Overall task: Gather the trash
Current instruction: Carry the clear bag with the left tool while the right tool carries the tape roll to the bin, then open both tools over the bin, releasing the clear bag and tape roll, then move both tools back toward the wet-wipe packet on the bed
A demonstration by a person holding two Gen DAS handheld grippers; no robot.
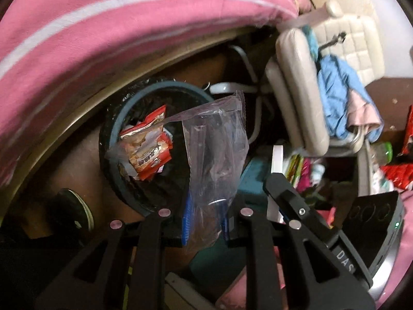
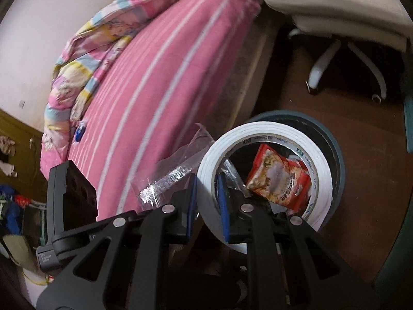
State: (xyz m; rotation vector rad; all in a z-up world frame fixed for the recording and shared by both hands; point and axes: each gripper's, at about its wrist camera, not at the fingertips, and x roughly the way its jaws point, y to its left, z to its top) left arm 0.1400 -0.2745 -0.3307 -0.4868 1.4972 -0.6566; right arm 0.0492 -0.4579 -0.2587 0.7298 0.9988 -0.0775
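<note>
My left gripper [image 1: 205, 222] is shut on a clear plastic bag [image 1: 216, 149], held just above a round dark trash bin [image 1: 144, 139] with a blue rim. A red snack wrapper [image 1: 149, 149] lies inside the bin. My right gripper [image 2: 207, 206] is shut on a white roll of tape [image 2: 271, 139], one finger through its hole, held over the same bin [image 2: 333, 144]. Through the roll I see the red wrapper [image 2: 281, 178]. The clear bag [image 2: 178, 165] shows to the roll's left. The right gripper also appears at the lower right of the left wrist view [image 1: 289, 201].
A bed with a pink striped sheet [image 2: 160, 82] runs along the left of the bin. A beige office chair [image 1: 296, 90] with blue clothes [image 1: 338, 90] stands beyond it, its white legs [image 2: 320, 64] on the brown floor. More red wrappers [image 1: 397, 175] lie at far right.
</note>
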